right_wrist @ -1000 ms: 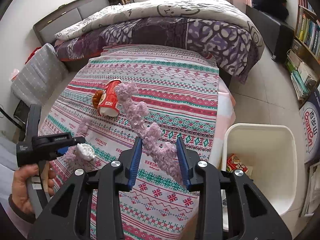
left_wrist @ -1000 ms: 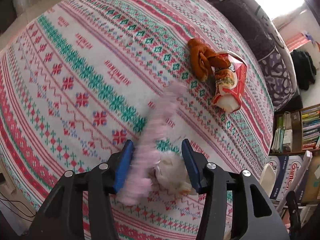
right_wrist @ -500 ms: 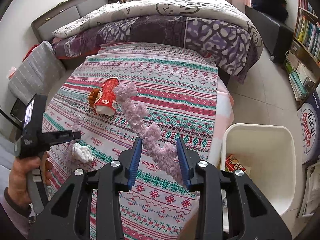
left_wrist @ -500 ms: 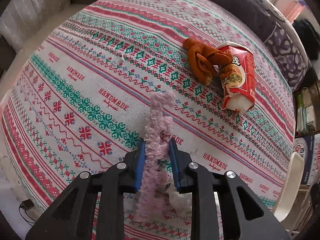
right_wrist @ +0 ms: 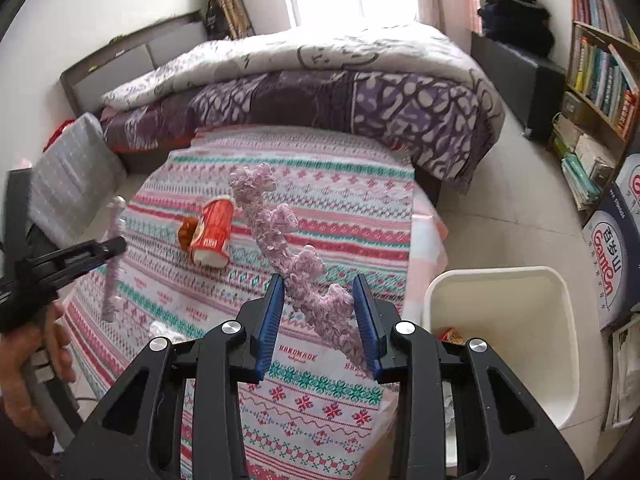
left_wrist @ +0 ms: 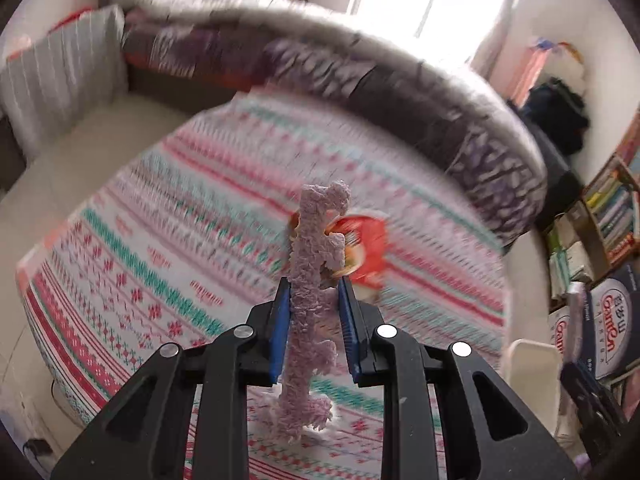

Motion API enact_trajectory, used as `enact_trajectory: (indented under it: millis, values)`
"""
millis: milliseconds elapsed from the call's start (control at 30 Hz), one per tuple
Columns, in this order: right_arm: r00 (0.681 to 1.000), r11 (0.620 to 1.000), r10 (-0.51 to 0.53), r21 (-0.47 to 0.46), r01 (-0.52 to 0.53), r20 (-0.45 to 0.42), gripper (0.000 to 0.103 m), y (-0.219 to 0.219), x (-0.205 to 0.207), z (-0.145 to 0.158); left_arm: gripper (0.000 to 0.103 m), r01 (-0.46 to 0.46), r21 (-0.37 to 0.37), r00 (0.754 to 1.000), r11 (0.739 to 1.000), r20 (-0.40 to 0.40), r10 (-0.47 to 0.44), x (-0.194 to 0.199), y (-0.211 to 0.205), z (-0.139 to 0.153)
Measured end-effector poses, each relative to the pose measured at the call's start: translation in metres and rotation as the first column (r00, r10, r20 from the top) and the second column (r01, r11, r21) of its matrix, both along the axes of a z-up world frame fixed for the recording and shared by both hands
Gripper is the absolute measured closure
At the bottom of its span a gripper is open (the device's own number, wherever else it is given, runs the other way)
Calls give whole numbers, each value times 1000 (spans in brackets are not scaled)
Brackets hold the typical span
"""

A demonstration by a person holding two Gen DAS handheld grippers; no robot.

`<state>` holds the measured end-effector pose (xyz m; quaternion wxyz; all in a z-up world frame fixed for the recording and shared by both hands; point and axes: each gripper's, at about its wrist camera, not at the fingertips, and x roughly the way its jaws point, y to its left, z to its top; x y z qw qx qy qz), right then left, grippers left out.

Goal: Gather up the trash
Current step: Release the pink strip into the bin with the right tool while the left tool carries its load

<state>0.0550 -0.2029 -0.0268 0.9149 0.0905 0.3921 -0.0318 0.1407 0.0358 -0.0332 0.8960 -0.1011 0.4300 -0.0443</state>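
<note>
Bedroom setting: a table under a patterned cloth is standing in front of a bed, and a white bin is sitting on the floor just beside the table's right edge.

The left gripper is holding a fuzzy pink strip upright, its jaws closed on the strip's middle, the lower end dangling below them. The right gripper is carrying a second, thicker pink strip; its jaws are standing fairly wide, and the strip is touching mainly the right one, so whether it is truly clamped cannot be told.

On the table, a red cup is lying on its side with a brown scrap touching it. A white wad is lying nearer the front edge.

Risks, as judged:
- The right strip may slip out before reaching the bin, owing to the loose hold.
- Either strip's trailing end may catch the bin rim and hang outside.
- The left view is blurring, which suggests a fast swing; the limp strip may whip free.
</note>
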Motion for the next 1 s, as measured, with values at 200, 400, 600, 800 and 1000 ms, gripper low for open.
enact_trajectory:
  millis: [200, 400, 600, 800, 1000]
  values:
    - [997, 998, -57, -18, 58, 50, 70, -11, -8, 10, 79, 45, -4, 996, 999, 80, -45, -24, -15, 26]
    - [992, 994, -106, -22, 108, 70, 70, -26, -18, 17, 79, 98, -2, 990, 995, 107, -97, -37, -37, 34]
    - [986, 988, -148, -40, 151, 76, 70, -44, -30, 20, 79, 152, -4, 983, 988, 107, -151, -44, -61, 33]
    - [975, 976, -212, -44, 215, 66, 69, -68, -44, 20, 79, 208, 2, 972, 978, 109, -207, -54, -87, 31]
    - [957, 957, -287, -37, 289, 44, 69, -94, -56, 18, 79, 252, 6, 962, 968, 105, -251, -61, -110, 27]
